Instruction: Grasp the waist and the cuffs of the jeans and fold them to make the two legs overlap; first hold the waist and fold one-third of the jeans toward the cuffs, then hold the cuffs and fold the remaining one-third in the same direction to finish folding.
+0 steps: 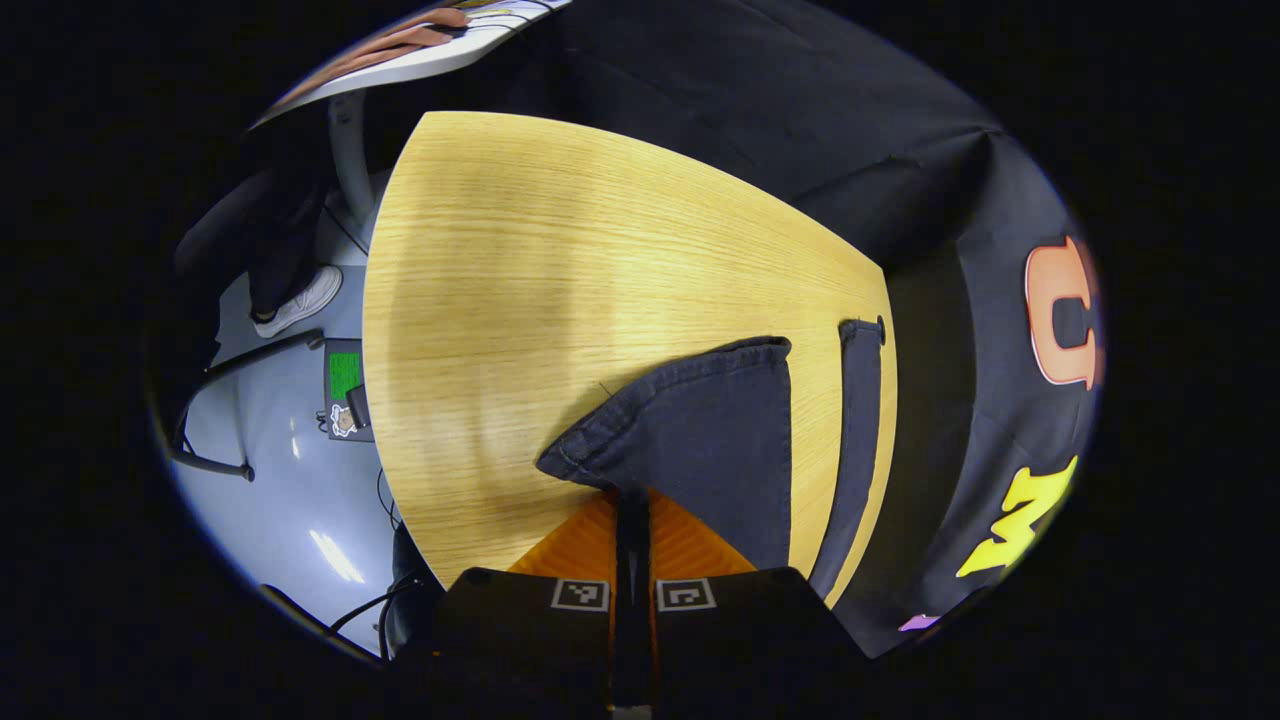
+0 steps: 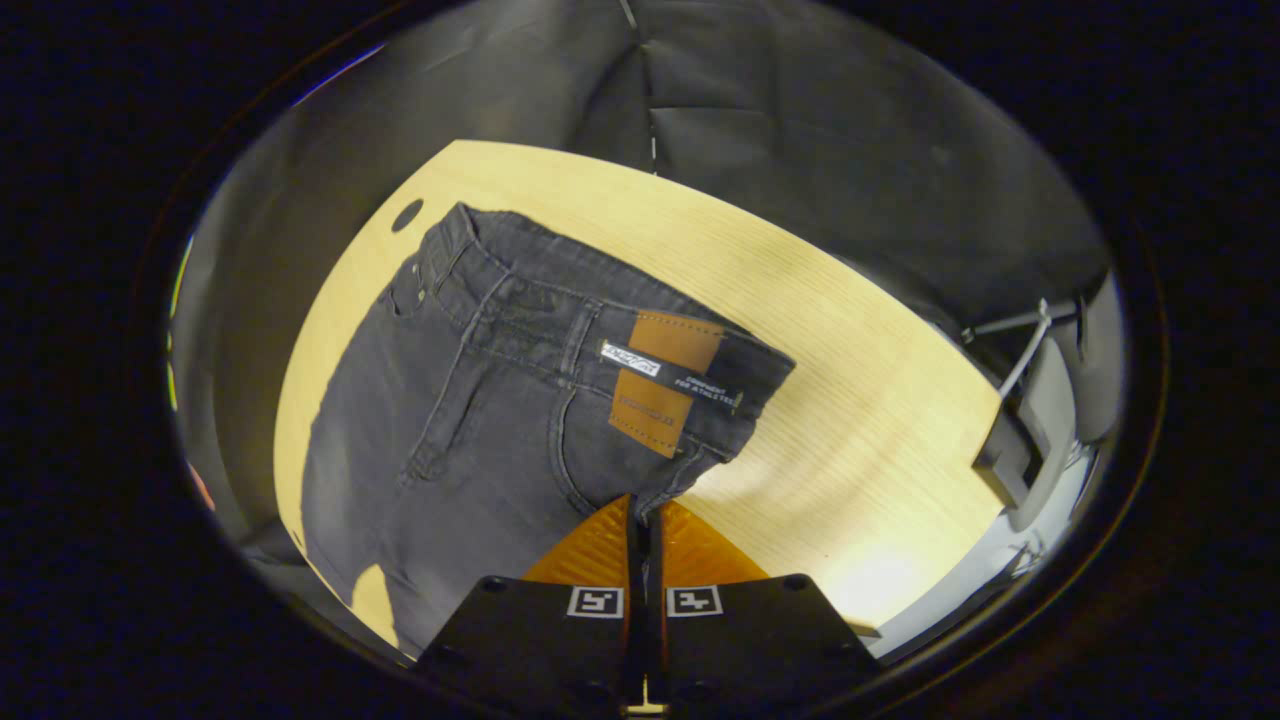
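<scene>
Dark jeans lie on a light wooden table [image 1: 560,280]. In the left gripper view a leg cuff [image 1: 700,430] is raised into a peak, and my left gripper [image 1: 630,497] is shut on its lower edge. The other leg [image 1: 858,430] lies as a narrow strip along the table's right edge. In the right gripper view the waist [image 2: 560,330] lies spread out with a brown patch [image 2: 660,380] on the waistband. My right gripper [image 2: 645,508] is shut on the jeans' near edge just below the patch. The pinched cloth is hidden between the fingers in both views.
Black cloth walls close off the table's far sides. The left gripper view has grey floor [image 1: 290,500] beside the table with cables, a small green-topped box [image 1: 345,385] and a person's shoe [image 1: 300,300]. A grey stand [image 2: 1030,440] is off the table's right corner, and a round hole [image 2: 407,215] is in the tabletop.
</scene>
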Action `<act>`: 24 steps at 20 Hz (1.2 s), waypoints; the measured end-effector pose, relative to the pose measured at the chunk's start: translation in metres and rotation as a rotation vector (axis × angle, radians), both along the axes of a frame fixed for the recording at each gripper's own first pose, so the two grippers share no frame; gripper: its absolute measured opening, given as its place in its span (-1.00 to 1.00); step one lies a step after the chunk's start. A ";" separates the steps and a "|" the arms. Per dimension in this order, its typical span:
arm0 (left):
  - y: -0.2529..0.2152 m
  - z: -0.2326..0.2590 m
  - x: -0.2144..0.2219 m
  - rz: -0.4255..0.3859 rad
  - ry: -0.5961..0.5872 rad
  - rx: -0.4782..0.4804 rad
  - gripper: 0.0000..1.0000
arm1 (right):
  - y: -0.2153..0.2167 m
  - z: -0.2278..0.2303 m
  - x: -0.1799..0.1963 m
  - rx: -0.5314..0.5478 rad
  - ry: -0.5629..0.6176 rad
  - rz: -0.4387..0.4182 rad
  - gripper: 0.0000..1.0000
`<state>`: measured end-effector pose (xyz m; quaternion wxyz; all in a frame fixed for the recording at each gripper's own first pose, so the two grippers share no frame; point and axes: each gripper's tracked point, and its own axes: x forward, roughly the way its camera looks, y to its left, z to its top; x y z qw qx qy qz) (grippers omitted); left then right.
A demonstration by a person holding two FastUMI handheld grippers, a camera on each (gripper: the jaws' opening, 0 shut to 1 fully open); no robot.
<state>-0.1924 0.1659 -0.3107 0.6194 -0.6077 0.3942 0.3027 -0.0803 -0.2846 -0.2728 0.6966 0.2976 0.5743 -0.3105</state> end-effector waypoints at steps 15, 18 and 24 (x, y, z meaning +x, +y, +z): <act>0.029 0.108 0.168 -0.006 -0.270 -0.080 -0.94 | 0.021 0.100 0.114 0.254 -0.439 -0.137 -0.99; 0.035 0.105 0.232 -0.020 -0.265 -0.050 -0.94 | 0.029 0.109 0.171 0.278 -0.516 -0.127 -0.99; 0.026 0.031 0.368 -0.077 -0.173 0.023 -0.94 | 0.035 0.041 0.276 0.225 -0.535 -0.107 -0.99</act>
